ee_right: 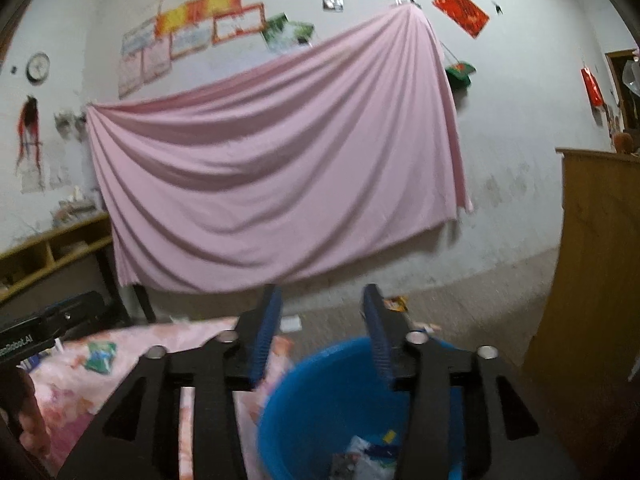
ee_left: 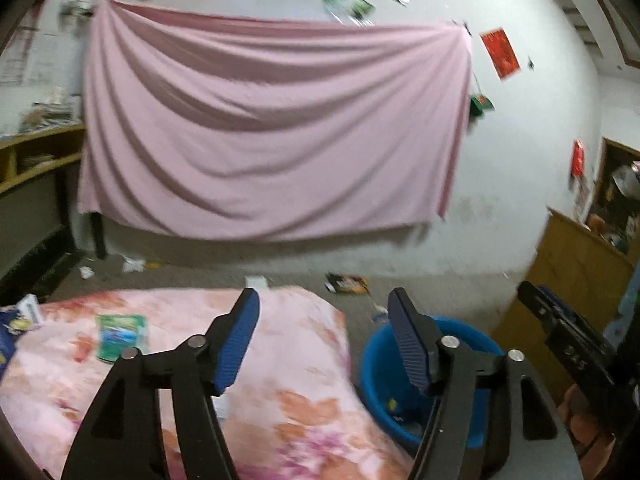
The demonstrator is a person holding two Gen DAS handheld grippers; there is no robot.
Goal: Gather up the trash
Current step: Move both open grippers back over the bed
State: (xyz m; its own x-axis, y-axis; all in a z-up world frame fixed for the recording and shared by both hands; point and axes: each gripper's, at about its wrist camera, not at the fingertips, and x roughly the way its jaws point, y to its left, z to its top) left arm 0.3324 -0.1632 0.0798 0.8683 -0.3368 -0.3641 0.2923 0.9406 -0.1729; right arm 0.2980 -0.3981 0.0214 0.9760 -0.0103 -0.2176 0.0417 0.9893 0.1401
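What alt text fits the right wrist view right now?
The open, empty right gripper hovers over a blue bucket holding some wrappers, beside a floral-covered bed. A pink sheet hangs on the wall behind.

Bed [ee_left: 280,360] with pink floral cover: green packet [ee_left: 122,336] lying flat on it, white/blue items at its left edge [ee_left: 24,316]. Floor [ee_left: 420,292]: blue basin [ee_left: 376,364] just beside the bed with scraps inside, dark wrapper [ee_left: 347,283] and white paper bits [ee_left: 132,264] near the wall.
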